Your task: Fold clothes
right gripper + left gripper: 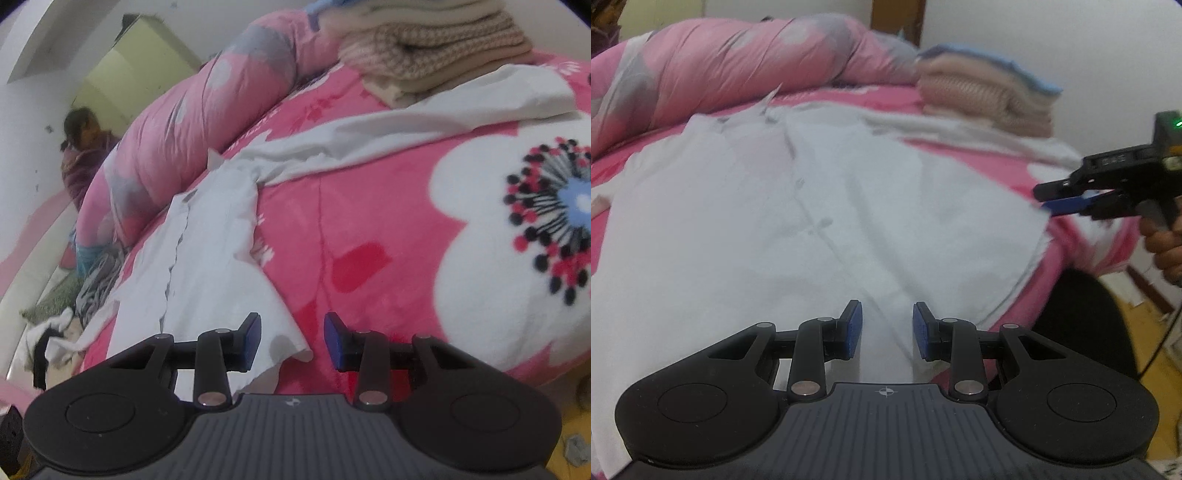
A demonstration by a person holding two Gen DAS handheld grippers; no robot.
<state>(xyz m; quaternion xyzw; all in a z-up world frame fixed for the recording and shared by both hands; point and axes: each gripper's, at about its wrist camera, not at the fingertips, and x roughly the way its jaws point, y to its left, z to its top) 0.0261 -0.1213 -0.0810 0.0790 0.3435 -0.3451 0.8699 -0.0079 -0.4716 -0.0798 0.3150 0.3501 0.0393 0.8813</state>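
Looks like the pre-fold grab: white shirt [768, 221] is spread flat along the bed's [369, 206] near edge, left gripper [887, 329] and right gripper [292, 341] both part-open and probably empty (blurry), so next is pinching the hem corners.

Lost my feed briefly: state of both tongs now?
Left tongs: open above the pale white button-up shirt, gripping nothing.
Right tongs: open, shirt's corner between them, not gripped.

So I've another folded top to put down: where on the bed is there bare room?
Free: the pink flowered blanket between the white shirt and the big white flower print, below the shirt's outstretched sleeve. Crowded: the far corner, where the folded knit stack sits, and along the rolled pink duvet.
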